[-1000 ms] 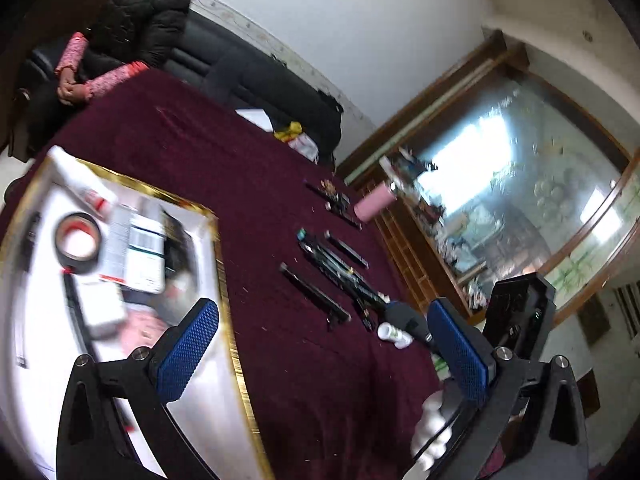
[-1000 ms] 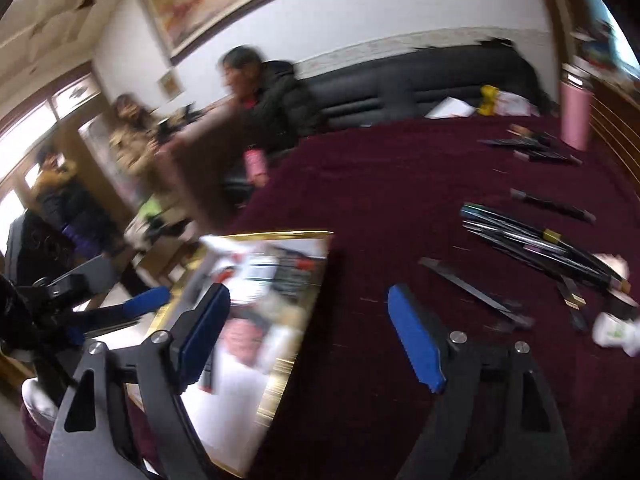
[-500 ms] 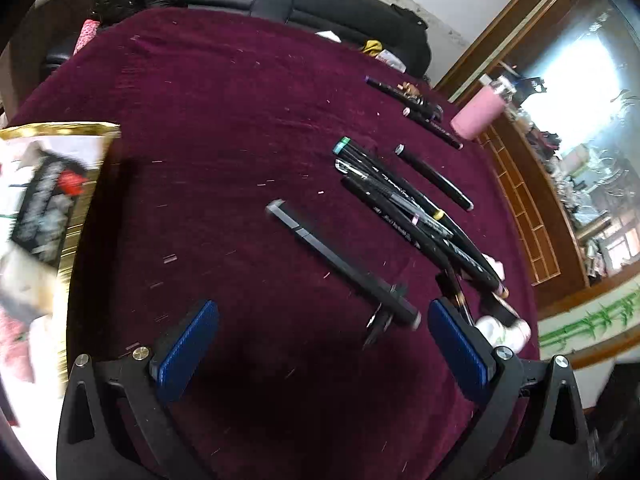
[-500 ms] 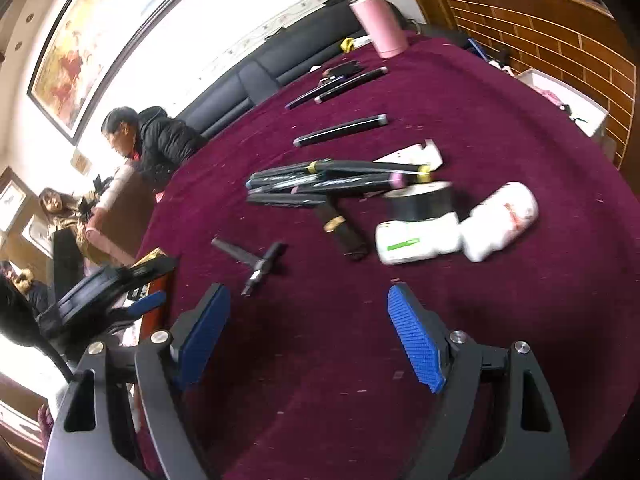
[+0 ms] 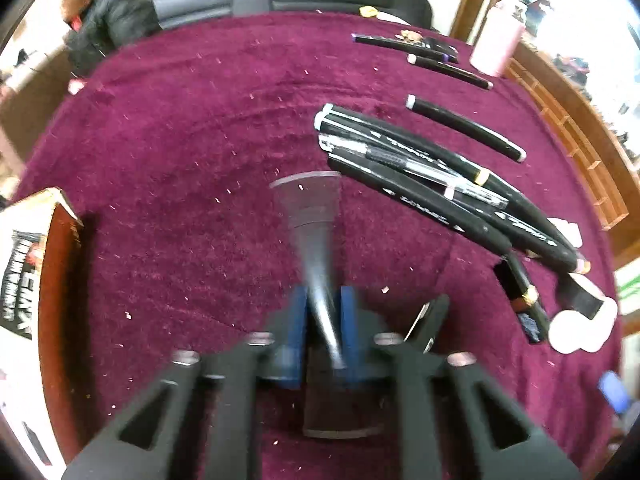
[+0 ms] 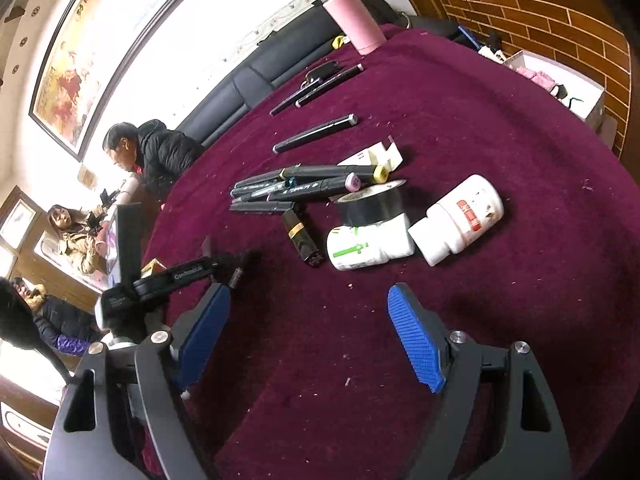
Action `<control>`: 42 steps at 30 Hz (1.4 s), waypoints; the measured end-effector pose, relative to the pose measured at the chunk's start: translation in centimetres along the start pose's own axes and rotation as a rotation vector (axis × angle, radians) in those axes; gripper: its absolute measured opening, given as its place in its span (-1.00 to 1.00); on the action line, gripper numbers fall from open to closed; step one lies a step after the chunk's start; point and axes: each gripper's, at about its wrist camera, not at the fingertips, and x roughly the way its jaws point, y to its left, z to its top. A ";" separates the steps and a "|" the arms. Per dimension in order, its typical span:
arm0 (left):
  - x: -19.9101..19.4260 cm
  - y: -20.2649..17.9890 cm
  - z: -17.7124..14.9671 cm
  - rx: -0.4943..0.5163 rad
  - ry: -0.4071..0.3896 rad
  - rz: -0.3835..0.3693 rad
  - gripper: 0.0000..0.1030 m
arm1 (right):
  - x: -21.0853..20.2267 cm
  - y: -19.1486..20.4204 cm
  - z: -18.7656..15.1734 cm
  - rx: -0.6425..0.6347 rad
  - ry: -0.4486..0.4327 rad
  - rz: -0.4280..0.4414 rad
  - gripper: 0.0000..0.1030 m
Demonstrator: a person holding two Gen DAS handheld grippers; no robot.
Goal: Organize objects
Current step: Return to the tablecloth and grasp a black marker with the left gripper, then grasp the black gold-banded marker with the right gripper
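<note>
Pickup step in hand: left gripper (image 5: pixel 323 322) clamps the pen (image 5: pixel 316 236); right gripper (image 6: pixel 308 334) gapes wide, empty. Next move, by judgement: carry pen to the tray (image 5: pixel 24 240).

The long black marker (image 5: pixel 312 236) between the blue pads is motion-blurred. Left of it, the gold-edged white tray (image 5: pixel 24 240) runs off-frame
</note>
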 end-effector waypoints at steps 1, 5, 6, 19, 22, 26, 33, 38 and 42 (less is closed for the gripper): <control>-0.1 0.5 -0.1 -0.004 0.010 -0.018 -0.78 | 0.2 0.3 0.0 -0.005 0.006 0.001 0.59; -0.6 1.7 -0.7 0.010 0.012 -0.056 -0.78 | 1.1 2.1 0.2 -0.051 0.037 0.003 0.59; -0.9 1.9 -1.0 0.016 0.009 -0.062 -0.78 | 1.3 2.5 0.3 -0.063 0.044 0.002 0.59; -5.9 4.6 -5.7 0.017 -0.033 -0.167 -0.78 | 10.4 7.6 3.9 -0.297 0.169 -0.263 0.32; -5.2 4.9 -6.3 0.035 -0.014 -0.143 -0.78 | 12.2 7.5 3.9 -0.308 0.211 -0.310 0.17; -4.4 4.6 -6.7 0.064 -0.003 -0.120 -0.78 | 13.7 7.2 3.5 -0.342 0.243 -0.391 -0.07; -4.1 0.7 -7.6 0.265 -0.098 0.096 -0.78 | 14.0 7.9 2.7 -0.410 0.237 -0.486 -0.45; -4.7 1.9 -7.8 0.234 -0.079 0.017 -0.78 | 12.8 7.1 2.7 -0.358 0.264 -0.447 -0.71; -6.5 3.3 -8.3 0.177 -0.099 -0.047 -0.78 | 11.1 6.3 2.3 -0.302 0.263 -0.388 -0.71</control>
